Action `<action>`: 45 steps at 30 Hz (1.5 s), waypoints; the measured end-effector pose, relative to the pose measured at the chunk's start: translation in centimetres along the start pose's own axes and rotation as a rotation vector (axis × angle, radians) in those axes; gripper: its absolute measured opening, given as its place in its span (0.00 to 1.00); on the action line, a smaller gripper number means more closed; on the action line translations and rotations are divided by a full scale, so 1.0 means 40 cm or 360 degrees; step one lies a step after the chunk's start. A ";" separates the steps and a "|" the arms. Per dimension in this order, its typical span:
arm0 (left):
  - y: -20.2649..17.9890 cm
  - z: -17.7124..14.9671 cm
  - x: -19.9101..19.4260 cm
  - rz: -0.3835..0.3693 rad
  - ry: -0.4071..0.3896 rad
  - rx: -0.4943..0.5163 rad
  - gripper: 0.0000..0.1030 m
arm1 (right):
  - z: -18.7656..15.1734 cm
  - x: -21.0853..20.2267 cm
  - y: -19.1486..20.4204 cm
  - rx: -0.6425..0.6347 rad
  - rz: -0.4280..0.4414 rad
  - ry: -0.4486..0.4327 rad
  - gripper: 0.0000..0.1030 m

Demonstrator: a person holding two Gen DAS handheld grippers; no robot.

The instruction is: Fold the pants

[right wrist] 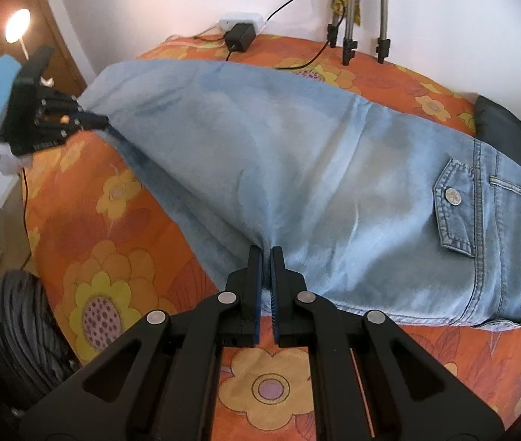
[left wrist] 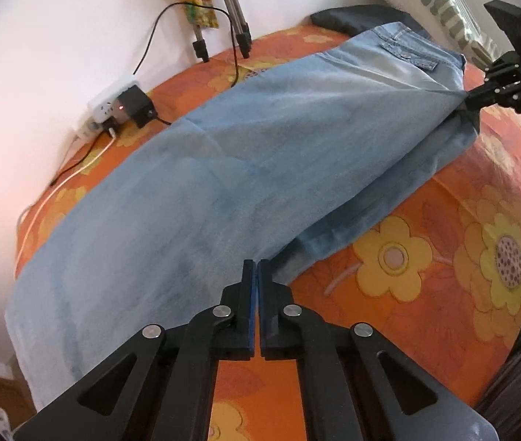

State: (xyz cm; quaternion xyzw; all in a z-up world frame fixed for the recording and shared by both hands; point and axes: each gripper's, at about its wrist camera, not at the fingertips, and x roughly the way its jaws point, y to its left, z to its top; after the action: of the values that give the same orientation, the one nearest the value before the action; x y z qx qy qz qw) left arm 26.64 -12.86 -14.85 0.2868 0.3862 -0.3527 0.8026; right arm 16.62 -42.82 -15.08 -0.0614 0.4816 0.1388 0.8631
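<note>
Both grippers pinch the near edge of the light blue denim pants (right wrist: pixel 297 169): the left gripper (left wrist: pixel 257 268) has its jaws pressed together on the leg end, and the right gripper (right wrist: pixel 266 257) is clamped on a tuck of cloth towards the waist. Lying lengthwise across the orange flower-patterned bed cover (left wrist: pixel 426 312), the pants look ready for a fold. Next, I judge, both hands must lift together, carrying that edge towards the far side by the white wall (left wrist: pixel 58 55).

Home bedroom, floral bedspread (right wrist: pixel 121 257), pillow (left wrist: pixel 440 3), power strip (left wrist: pixel 110 104)
</note>
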 end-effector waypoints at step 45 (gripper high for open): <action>0.641 -0.694 -0.235 0.0252 -0.0250 -0.1467 0.38 | 0.800 0.323 0.802 -0.0625 0.0465 -0.0247 0.65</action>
State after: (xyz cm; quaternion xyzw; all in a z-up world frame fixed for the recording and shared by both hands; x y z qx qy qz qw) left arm 30.98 25.78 -17.21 -0.0981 0.4176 -0.1029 0.8975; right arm 39.53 -2.21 -8.23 -0.1469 0.3814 0.3572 0.8399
